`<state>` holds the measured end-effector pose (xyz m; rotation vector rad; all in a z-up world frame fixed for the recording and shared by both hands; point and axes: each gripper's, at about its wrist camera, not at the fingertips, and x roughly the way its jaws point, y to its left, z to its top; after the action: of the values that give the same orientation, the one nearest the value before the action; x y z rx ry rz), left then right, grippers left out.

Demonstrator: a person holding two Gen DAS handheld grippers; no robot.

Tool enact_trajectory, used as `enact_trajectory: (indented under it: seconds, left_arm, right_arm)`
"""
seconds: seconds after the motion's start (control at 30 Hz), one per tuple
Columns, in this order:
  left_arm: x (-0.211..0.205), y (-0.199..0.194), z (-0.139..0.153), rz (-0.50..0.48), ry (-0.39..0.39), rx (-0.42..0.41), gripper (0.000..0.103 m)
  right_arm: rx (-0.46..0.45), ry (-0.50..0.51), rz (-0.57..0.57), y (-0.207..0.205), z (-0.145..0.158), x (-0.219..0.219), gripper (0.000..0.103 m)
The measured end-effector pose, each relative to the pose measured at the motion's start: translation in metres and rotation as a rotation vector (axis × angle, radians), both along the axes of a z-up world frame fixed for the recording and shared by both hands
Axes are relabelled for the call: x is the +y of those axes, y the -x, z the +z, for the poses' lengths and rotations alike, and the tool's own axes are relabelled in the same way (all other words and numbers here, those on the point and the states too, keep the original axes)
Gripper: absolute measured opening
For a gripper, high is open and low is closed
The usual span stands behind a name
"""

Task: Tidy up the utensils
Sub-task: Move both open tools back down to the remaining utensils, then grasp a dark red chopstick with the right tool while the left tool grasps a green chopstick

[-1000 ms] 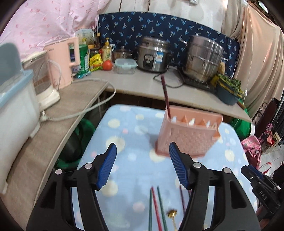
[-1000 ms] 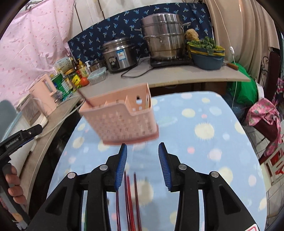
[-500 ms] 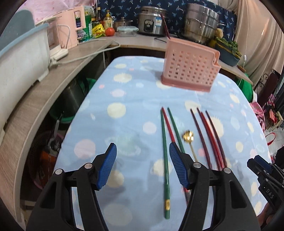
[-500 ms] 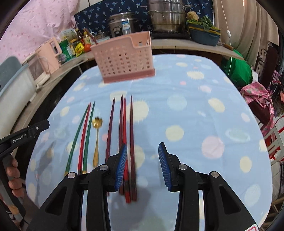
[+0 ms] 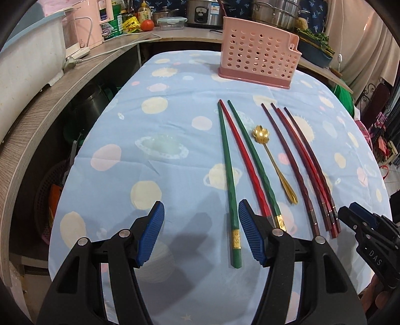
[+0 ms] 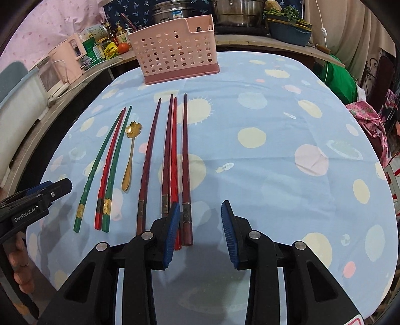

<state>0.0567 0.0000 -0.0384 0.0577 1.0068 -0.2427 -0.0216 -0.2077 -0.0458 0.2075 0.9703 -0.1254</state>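
A pink perforated utensil holder (image 5: 258,63) (image 6: 176,61) stands at the far end of the table, with one dark chopstick in it. On the blue spotted cloth lie two green chopsticks (image 5: 228,175) (image 6: 93,170), a red one (image 5: 243,160) (image 6: 110,162) between them, a gold spoon (image 5: 271,160) (image 6: 130,155) and several dark red chopsticks (image 5: 300,165) (image 6: 172,155). My left gripper (image 5: 201,232) is open and empty near the green chopsticks' handle ends. My right gripper (image 6: 200,232) is open and empty, just right of the dark red chopsticks' handle ends.
A wooden counter (image 5: 50,100) runs along the left and back, with a pink kettle (image 5: 87,22), bottles, a rice cooker (image 6: 172,11) and steel pots (image 5: 275,11). The table's near edge (image 5: 100,295) is just under my grippers. Green and pink bags (image 6: 365,120) lie at the right.
Both grippers have drawn back and down from near the pink holder to the table's near edge, so the chopsticks and spoon now lie in full view ahead.
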Motion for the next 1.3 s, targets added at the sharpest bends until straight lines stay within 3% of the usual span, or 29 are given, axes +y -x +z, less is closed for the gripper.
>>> enact_trajectory:
  seconds: [0.07,0.3,0.57,0.87,0.97,1.2,1.3]
  left_arm:
    - [-0.001,0.002,-0.002,-0.005,-0.002,0.005,0.059]
    - [-0.005,0.008,-0.009,-0.02,0.001,0.024,0.059]
    - [-0.007,0.01,-0.018,-0.024,-0.006,0.041,0.059]
    - [-0.01,0.013,-0.025,-0.034,-0.015,0.051,0.057]
    - [-0.009,0.015,-0.024,-0.036,-0.018,0.045,0.048]
    - [-0.007,0.018,-0.023,-0.053,-0.017,0.043,0.008]
    - [-0.006,0.017,-0.022,-0.054,-0.014,0.047,0.007]
  right_arm:
    - [0.007,0.0,0.004,0.0,-0.003,0.001,0.025]
    - [0.012,0.003,0.019,-0.001,-0.007,0.005,0.022]
    - [0.014,0.01,0.014,-0.002,-0.011,0.002,0.01]
    - [0.005,0.013,0.014,-0.002,-0.012,0.001,0.009]
    - [0.005,0.013,0.015,-0.002,-0.012,0.001,0.009]
    - [0.005,0.014,0.016,-0.002,-0.012,0.001,0.009]
    - [0.004,0.013,0.013,-0.002,-0.012,0.001,0.008]
